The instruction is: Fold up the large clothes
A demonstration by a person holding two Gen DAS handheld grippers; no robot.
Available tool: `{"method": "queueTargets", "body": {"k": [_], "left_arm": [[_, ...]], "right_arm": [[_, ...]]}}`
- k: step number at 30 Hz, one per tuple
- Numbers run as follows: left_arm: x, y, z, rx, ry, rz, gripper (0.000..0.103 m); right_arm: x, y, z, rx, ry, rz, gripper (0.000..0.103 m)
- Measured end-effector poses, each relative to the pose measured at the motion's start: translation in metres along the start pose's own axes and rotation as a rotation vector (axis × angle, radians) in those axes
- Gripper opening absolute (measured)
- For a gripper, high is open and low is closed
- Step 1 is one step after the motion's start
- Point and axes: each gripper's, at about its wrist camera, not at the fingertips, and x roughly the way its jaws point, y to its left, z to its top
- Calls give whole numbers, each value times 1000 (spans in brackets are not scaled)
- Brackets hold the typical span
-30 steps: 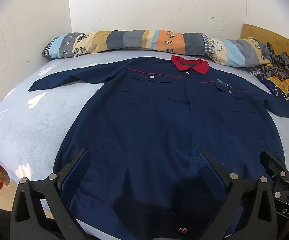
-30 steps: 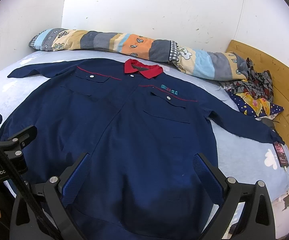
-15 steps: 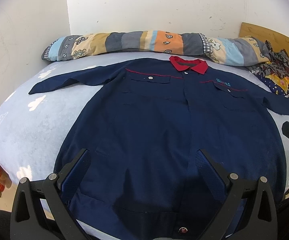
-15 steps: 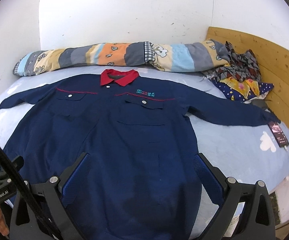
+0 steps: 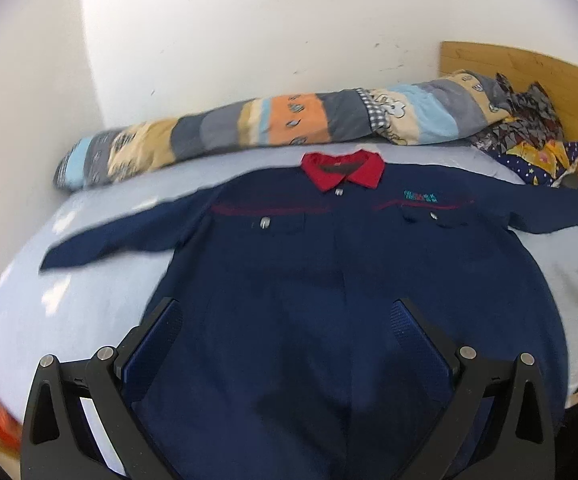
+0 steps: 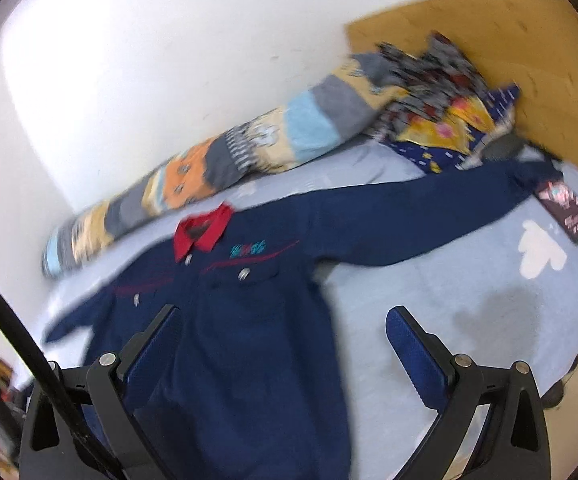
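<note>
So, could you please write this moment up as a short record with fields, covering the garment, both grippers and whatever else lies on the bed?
garment: navy work jacket, spread flat, front up, sleeves out
collar: red collar, toward the wall
surface: light blue bedsheet
left gripper: jaws open, above the jacket's lower front, holding nothing
right gripper: jaws open, over the jacket's side edge and sheet
behind the jacket: striped rolled quilt
corner: patterned clothes pile
near sleeve end: dark tag

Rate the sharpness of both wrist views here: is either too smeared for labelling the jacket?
Left wrist view: mild smear, worst at the left edge; the navy jacket and its red collar stay readable. Right wrist view: heavy motion blur; the striped bolster and clothes pile streak, though the jacket outline survives. Fisheye bending in both.
</note>
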Motion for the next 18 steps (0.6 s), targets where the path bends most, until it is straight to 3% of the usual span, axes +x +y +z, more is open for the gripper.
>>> {"method": "queueTargets", "body": {"k": [3,5,8,11,14,18], "left_arm": [[21,0,4,22,18,36,103],[32,4,-1,-8,89,-9,103],[42,8,-5,-55,163,-96,103],[46,10,-8,-54,176,-90,103],[49,10,-7,-66,185,-97,103],[57,7,-5,-69,203,-94,103]], "right_arm": [[1,-67,29,192,-15,19,101],[4,-111,45,269,-12,12,95],[10,-162,63,323,-34,-40,89],[22,-205,80,356,-33,-75,78],[40,-242,93,414,-35,-78,54],[62,-274,102,479,-29,-110,51]]}}
